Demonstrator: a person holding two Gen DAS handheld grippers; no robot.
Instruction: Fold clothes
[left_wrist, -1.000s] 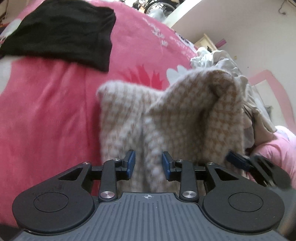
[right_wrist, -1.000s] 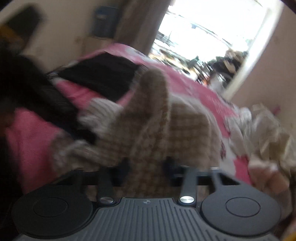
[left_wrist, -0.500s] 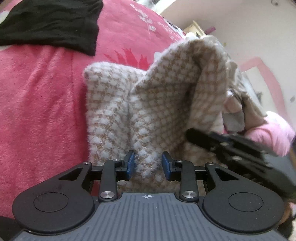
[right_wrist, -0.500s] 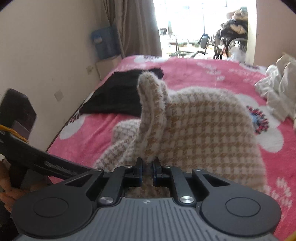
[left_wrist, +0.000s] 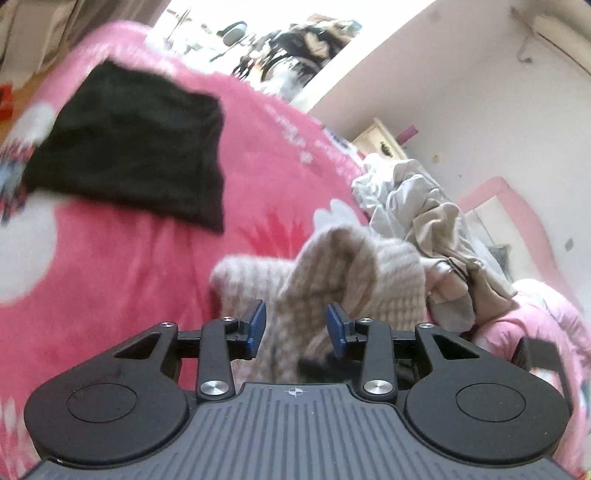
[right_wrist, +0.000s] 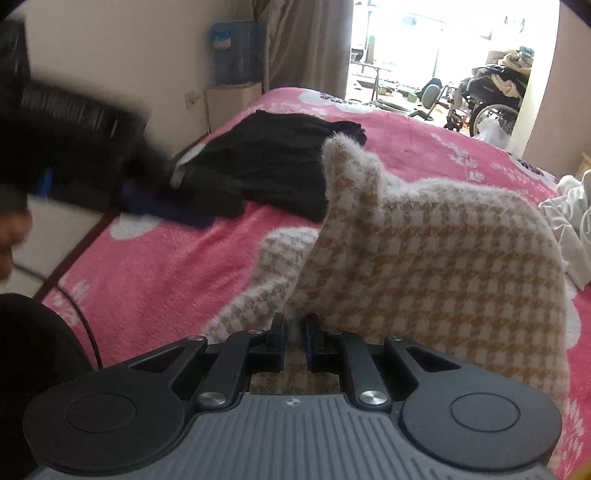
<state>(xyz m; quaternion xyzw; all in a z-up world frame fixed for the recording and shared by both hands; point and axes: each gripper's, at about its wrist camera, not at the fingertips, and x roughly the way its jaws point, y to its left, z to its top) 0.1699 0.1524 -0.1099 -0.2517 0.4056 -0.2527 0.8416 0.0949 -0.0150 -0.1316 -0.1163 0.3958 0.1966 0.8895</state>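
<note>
A fluffy beige-and-white houndstooth garment (right_wrist: 424, 258) lies bunched on the pink flowered blanket (right_wrist: 166, 266). My right gripper (right_wrist: 294, 339) is shut on its near edge, with fabric pinched between the narrow jaws and a fold standing up behind them. In the left wrist view the same garment (left_wrist: 388, 273) sits lower and farther off. My left gripper (left_wrist: 295, 325) hangs above it with its jaws opening, and the blue pads (left_wrist: 256, 325) touch no cloth. The left gripper (right_wrist: 110, 177) also shows as a dark blur at the left of the right wrist view.
A folded black garment (left_wrist: 129, 147) lies farther up the bed (left_wrist: 129, 277). A heap of pale unfolded clothes (left_wrist: 436, 221) sits at the right by the wall. A hand (right_wrist: 11, 236) shows at the left edge, and a wheelchair (right_wrist: 487, 96) stands in the bright doorway.
The left gripper has let go of the houndstooth fold, spread its jaws, and risen back from it. The right gripper keeps its pinch on the garment.
</note>
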